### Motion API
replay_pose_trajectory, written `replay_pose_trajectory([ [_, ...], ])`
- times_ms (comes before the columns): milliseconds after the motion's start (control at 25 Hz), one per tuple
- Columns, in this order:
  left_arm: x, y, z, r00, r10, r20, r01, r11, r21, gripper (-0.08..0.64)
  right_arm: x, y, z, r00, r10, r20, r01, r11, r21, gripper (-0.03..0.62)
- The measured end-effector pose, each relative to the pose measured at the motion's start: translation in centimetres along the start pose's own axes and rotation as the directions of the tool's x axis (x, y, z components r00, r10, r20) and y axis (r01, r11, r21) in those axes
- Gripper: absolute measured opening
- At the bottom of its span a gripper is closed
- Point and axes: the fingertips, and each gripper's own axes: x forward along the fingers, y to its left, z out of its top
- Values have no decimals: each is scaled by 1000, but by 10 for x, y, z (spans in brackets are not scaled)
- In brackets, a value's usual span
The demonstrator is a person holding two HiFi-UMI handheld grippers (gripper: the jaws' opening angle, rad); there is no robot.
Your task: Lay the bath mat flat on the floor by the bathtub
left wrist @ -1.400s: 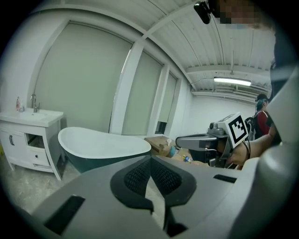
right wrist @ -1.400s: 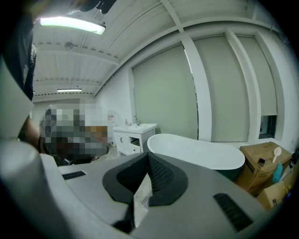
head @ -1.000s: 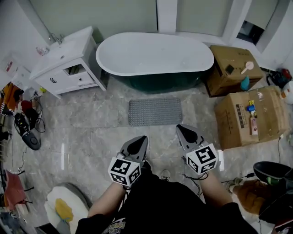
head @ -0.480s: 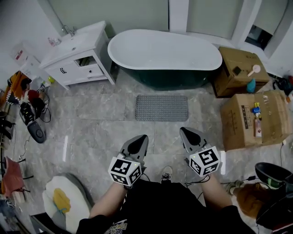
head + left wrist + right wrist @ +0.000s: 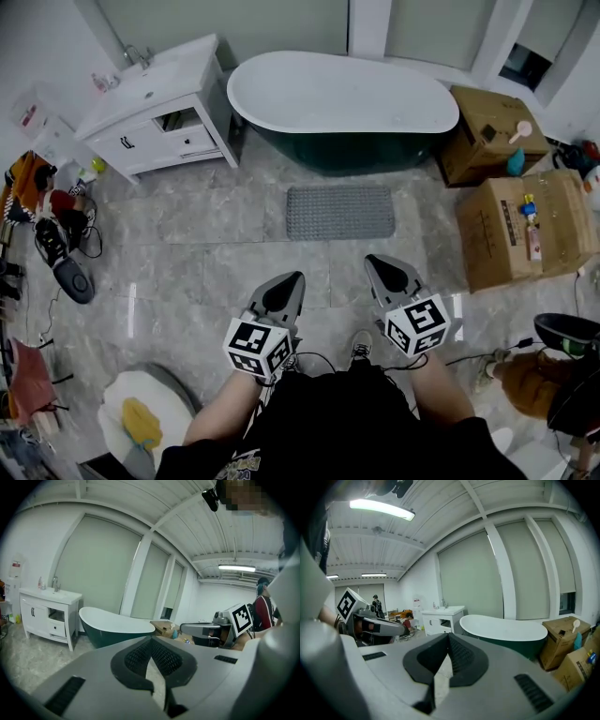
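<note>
Beside the bathtub (image 5: pixel 342 98), the bath mat (image 5: pixel 339 212) lies flat on the floor (image 5: pixel 187 272), job seemingly done, as I hold left gripper (image 5: pixel 292 281) and right gripper (image 5: pixel 375 265) closed, empty, well back.

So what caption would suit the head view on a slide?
Grey ribbed bath mat lying flat by the white bathtub; left gripper and right gripper shut, empty.

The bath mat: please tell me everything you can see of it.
The bath mat is a grey rectangle with rounded corners and a fine knobbly surface, perhaps rubber. It lies flat on the marbled grey floor, its long side parallel to the bathtub, a little apart from it. Only the floor touches it.
</note>
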Motion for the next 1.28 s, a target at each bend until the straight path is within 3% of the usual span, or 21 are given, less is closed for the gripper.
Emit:
replay_pose_trajectory([
  [280, -42, 53, 2, 996, -90, -23, 90, 996, 23, 15, 24, 65, 9, 996, -91, 14, 91, 996, 0, 17],
  [640, -75, 87, 5, 984, -176, -35, 178, 983, 47, 17, 31, 117, 7, 984, -180, 8, 180, 984, 11, 17],
  [1280, -77, 84, 3, 976, -214, -38, 216, 975, 50, 17, 22, 120, -3, 977, -213, 0, 213, 977, 21, 16],
])
